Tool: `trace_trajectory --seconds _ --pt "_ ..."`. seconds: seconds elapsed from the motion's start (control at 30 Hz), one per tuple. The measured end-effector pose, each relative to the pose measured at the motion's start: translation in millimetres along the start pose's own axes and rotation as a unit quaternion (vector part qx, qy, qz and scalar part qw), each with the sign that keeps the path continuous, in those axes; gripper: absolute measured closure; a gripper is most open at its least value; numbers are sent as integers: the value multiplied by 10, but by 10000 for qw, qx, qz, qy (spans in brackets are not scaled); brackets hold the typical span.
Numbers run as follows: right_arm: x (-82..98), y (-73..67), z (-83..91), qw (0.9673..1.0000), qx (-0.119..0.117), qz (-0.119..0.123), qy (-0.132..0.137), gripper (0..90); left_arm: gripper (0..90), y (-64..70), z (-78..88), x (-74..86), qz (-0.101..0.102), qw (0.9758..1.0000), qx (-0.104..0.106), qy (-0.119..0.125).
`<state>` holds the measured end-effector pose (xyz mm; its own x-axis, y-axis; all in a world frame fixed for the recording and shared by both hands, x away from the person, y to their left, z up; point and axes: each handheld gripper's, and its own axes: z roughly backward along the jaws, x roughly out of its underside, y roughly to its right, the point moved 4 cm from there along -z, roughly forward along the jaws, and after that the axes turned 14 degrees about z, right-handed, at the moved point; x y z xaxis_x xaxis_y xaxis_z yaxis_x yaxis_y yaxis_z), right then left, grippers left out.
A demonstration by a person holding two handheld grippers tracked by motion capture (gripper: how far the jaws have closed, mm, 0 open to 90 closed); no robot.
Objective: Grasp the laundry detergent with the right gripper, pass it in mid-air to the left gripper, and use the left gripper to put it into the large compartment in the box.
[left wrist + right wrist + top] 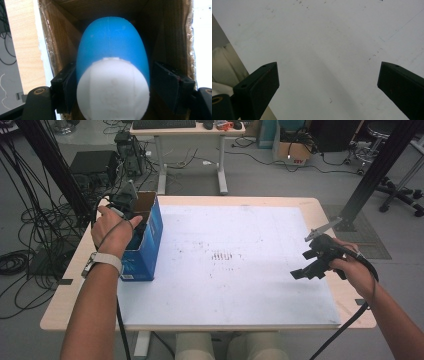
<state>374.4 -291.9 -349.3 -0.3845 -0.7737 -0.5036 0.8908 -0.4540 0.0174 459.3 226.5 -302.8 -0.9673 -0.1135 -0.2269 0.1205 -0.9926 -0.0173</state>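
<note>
The blue cardboard box (145, 240) sits at the white mat's (240, 270) nine o'clock edge, the rest of it bare. Inside, one blue-and-white egg-shaped thing (112, 72) lies between the left gripper's (112, 87) slackened jaws, the right-hand pad clear of it. Brown walls crowd both sides. At three o'clock, the right gripper (312, 265) hangs with jaws spread wide

A blue-and-white egg-shaped object (112, 72) sits in a blue box (148, 237) with brown inside.
</note>
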Motion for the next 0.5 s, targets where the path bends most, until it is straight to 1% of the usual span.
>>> trace_trajectory --seconds 0.2,0.23,0.27,0.3,0.33,0.37,0.43,0.47,0.5 --pt "-10 -6 -4 10000 -3 8 -3 38 240 -17 40 -2 19 9999 74 78" --pt "-12 -5 -1 10000 -1 3 0 38 237 -23 54 -4 -9 9999 90 88" --pt "-12 -5 1 10000 2 6 -4 38 230 -36 97 -9 -77 9998 127 101" --pt "-14 -5 3 10000 2 11 -4 38 203 -35 119 -16 -46 9997 185 160" --pt "-17 -6 5 10000 3 9 2 38 162 -36 150 -23 -33 9996 194 211" --pt "-19 -6 8 10000 6 14 -1 38 143 -31 184 -30 -37 9994 212 275" --pt "-23 -8 14 10000 7 17 4 38 143 -21 204 -36 -18 9992 243 313" --pt "-26 -5 20 10000 17 38 26 38 153 -16 267 -39 -71 9988 301 375" --pt "-26 -5 20 10000 17 38 26 38 150 -16 267 -39 -71 9988 301 375"
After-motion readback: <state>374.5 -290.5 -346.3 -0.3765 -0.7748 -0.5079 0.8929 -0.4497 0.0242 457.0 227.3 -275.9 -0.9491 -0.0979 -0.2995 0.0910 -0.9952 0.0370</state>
